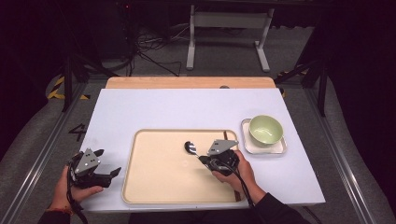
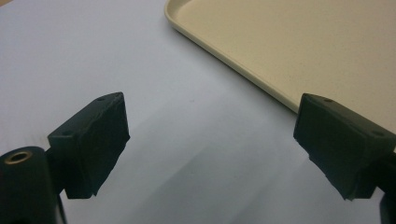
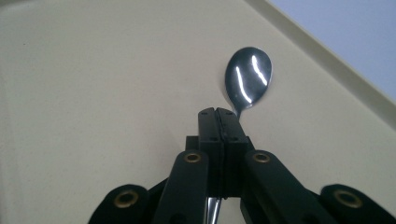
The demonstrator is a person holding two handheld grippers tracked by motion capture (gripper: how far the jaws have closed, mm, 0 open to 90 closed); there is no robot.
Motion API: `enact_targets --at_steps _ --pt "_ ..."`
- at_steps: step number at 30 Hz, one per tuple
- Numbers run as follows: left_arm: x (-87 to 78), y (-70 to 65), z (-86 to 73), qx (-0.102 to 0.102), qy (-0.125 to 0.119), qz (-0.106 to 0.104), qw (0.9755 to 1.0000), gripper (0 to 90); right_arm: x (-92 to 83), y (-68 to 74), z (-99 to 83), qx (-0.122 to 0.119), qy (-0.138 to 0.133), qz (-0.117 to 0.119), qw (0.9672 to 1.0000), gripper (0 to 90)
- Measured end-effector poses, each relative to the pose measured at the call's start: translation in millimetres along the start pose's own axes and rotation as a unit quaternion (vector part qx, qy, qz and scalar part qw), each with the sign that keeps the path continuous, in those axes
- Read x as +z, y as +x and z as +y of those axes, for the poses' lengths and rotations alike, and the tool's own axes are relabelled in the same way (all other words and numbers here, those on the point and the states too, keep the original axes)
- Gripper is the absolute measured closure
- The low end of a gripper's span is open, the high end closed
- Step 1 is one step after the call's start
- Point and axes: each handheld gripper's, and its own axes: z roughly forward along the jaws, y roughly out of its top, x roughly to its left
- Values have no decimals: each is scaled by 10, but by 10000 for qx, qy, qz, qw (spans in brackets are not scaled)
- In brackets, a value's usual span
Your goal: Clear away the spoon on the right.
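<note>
A shiny metal spoon (image 3: 248, 77) lies with its bowl (image 1: 189, 147) over the middle of the beige tray (image 1: 159, 182). My right gripper (image 3: 217, 112) is shut on the spoon's handle, and the bowl sticks out just past the jaw tips. From above, the right gripper (image 1: 201, 158) sits over the tray's right half, held by a hand from the bottom. My left gripper (image 1: 107, 162) rests at the tray's left edge over the white table. Its jaws stand wide apart, left gripper (image 2: 210, 135), with nothing between them.
A pale green bowl (image 1: 266, 129) stands on a small white square plate (image 1: 280, 149) just right of the tray. The tray's rim (image 2: 233, 70) runs close to the left gripper's right jaw. The white tabletop (image 1: 187, 107) stretches behind the tray.
</note>
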Motion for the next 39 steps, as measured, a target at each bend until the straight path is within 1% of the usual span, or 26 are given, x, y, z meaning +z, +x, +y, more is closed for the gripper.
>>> enact_targets --at_steps 1,2,3,5,6,8,9,11,12,14,16,19,21,25,27,28,30,32,33,34,35,37,39 --pt "0 0 0 0 0 0 10000 113 0 0 0 0 0 0 10000 900" --pt "1 -2 0 -3 -4 -9 10000 113 110 -4 59 -120 99 49 9999 900" --pt "1 -2 0 -3 -4 -9 10000 113 110 -4 59 -120 99 49 9999 900" --pt "0 -4 -2 -19 -9 -15 10000 113 219 -1 87 -213 228 54 9995 896" --pt "-1 -2 -2 -12 -17 -11 10000 113 282 2 88 -222 330 118 9991 891" --pt "1 2 -5 -24 -11 -25 10000 113 360 -2 71 -237 467 129 9985 893" --pt "1 1 -6 -27 -12 -26 10000 113 357 -22 58 -185 424 143 9988 893" --pt "-1 -1 -7 -18 -13 -33 10000 113 325 -40 43 -161 494 14 9986 895" --pt "0 -1 -8 -16 -18 -34 10000 113 304 -61 26 -109 504 -16 9987 895" --pt "0 -3 -4 -21 -22 -25 10000 113 270 -99 -10 53 506 -34 9987 895" --pt "-10 -8 7 14 -25 -15 10000 113 231 -140 -39 181 534 -81 9984 899" --pt "-9 -8 5 -15 -14 -20 10000 113 176 -215 -98 409 523 -73 9978 900" --pt "-5 -10 2 -13 -16 -35 10000 113 159 -233 -109 396 532 -84 9978 879" --pt "-9 -7 -1 -22 -23 -15 10000 113 175 -221 -78 301 485 -66 9983 876" --pt "-7 0 -5 -17 -18 -22 10000 113 219 -211 -33 237 464 -66 9986 869" --pt "0 3 -6 -18 -5 -30 10000 113 279 -220 5 142 492 -69 9987 870" --pt "7 3 -4 -20 1 -27 10000 113 305 -227 16 110 501 -76 9987 871" --pt "13 -3 -2 -2 11 -39 10000 113 357 -298 56 173 483 -137 9986 871" --pt "15 -2 -2 12 22 -40 10000 113 357 -298 56 173 483 -137 9986 871" --pt "15 -9 -5 -29 32 -59 10000 113 356 -320 56 227 492 -154 9984 870" --pt "17 -3 -7 -2 14 -71 10000 113 346 -345 45 294 503 -180 9981 865" --pt "12 -4 -10 7 36 -57 10000 113 294 -416 -4 542 515 -168 9971 866" --pt "12 -7 -8 14 31 -54 10000 113 243 -464 -49 645 535 -262 9961 865"
